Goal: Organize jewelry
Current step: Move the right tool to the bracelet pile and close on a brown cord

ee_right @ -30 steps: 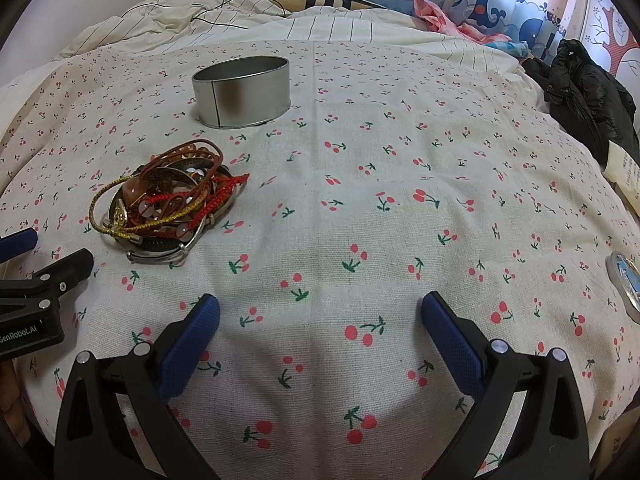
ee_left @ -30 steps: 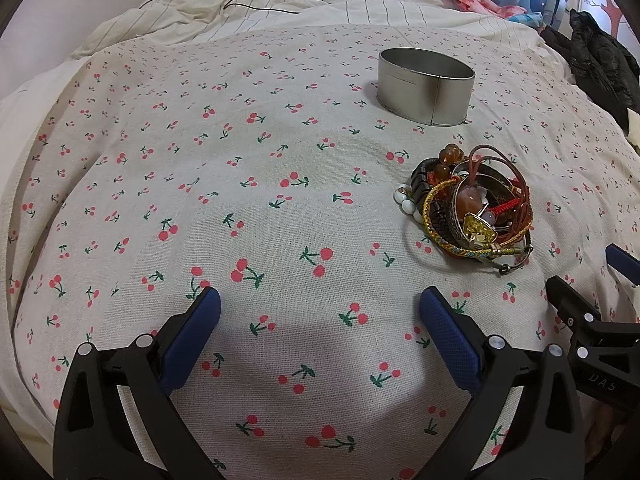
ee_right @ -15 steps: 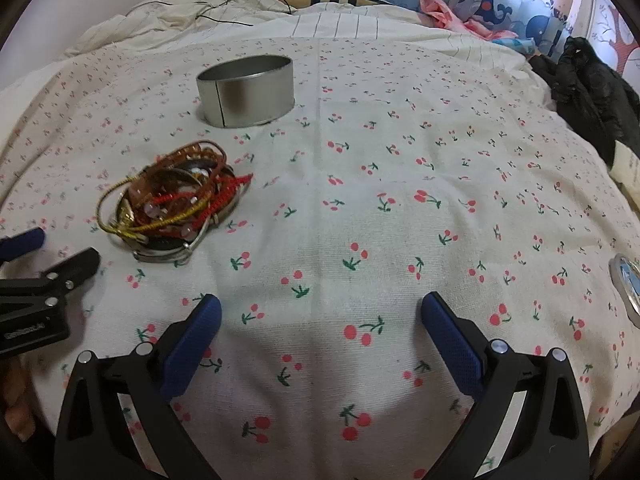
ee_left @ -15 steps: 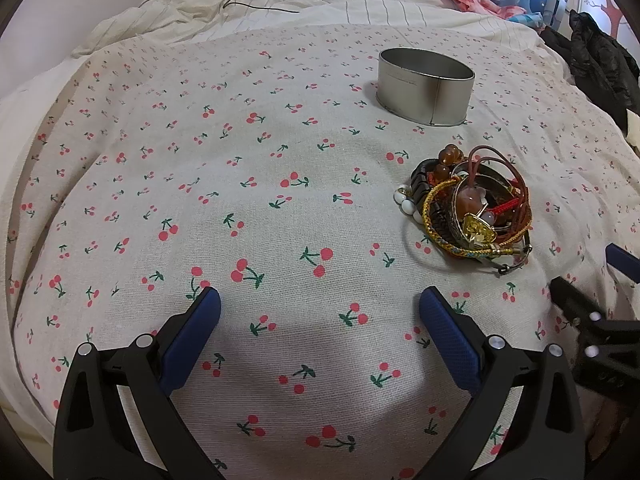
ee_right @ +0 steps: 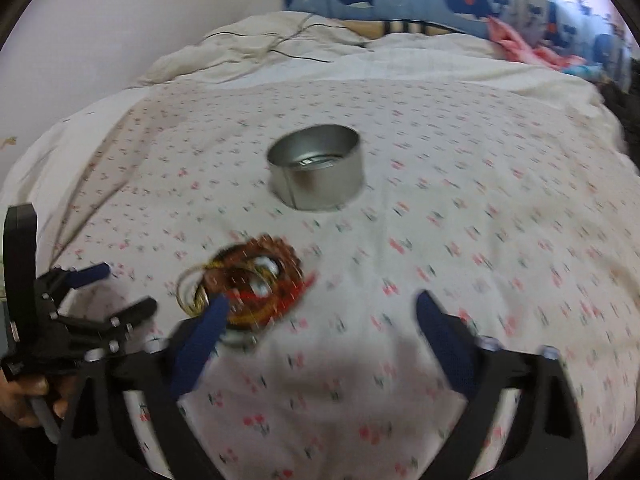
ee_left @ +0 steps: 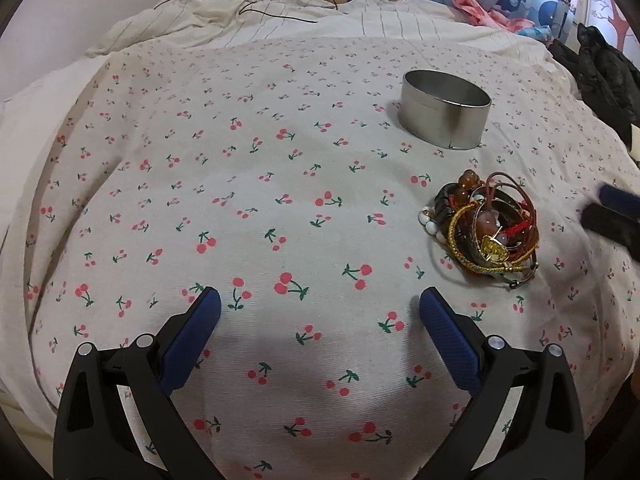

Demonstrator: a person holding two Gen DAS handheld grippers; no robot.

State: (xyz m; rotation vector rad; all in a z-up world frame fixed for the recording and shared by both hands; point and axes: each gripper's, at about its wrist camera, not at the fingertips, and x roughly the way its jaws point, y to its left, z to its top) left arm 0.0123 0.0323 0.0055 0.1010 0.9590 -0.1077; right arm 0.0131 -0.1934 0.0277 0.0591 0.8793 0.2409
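Judging progress: barely begun; nothing has reached the container, and the whole sorting is left, as far as these views show.
Jewelry pile [ee_left: 484, 232]: one tangled heap of bangles, beaded bracelets, red and brown cords and a gold-coloured piece, lying on the bed's cherry-print cloth [ee_left: 240, 184], nearer the cameras than the tin and apart from it.
Metal tin [ee_left: 446, 114]: an oval, lidless tin standing upright on the cloth beyond the pile; the right wrist view shows its inside [ee_right: 316, 156] bare of jewelry, only reflections on the bottom.
Left gripper [ee_left: 320, 320]: fingers spread wide with nothing between them, hovering over bare cloth to the left of the pile and not touching it.
Right gripper [ee_right: 320, 316]: fingers also apart and gripping nothing; its left finger overlaps the edge of the heap [ee_right: 248, 284] in the blurred picture, but contact cannot be told.
Blur: the right wrist view is smeared, so fine detail of the pieces is unreadable there.
Done: no piece separated, lifted or stowed.
Left: pull each piece out of the tangle and place it in the tin, probably one at a time since the cords interlock.
Risk: a single pinch may drag the whole knot along.
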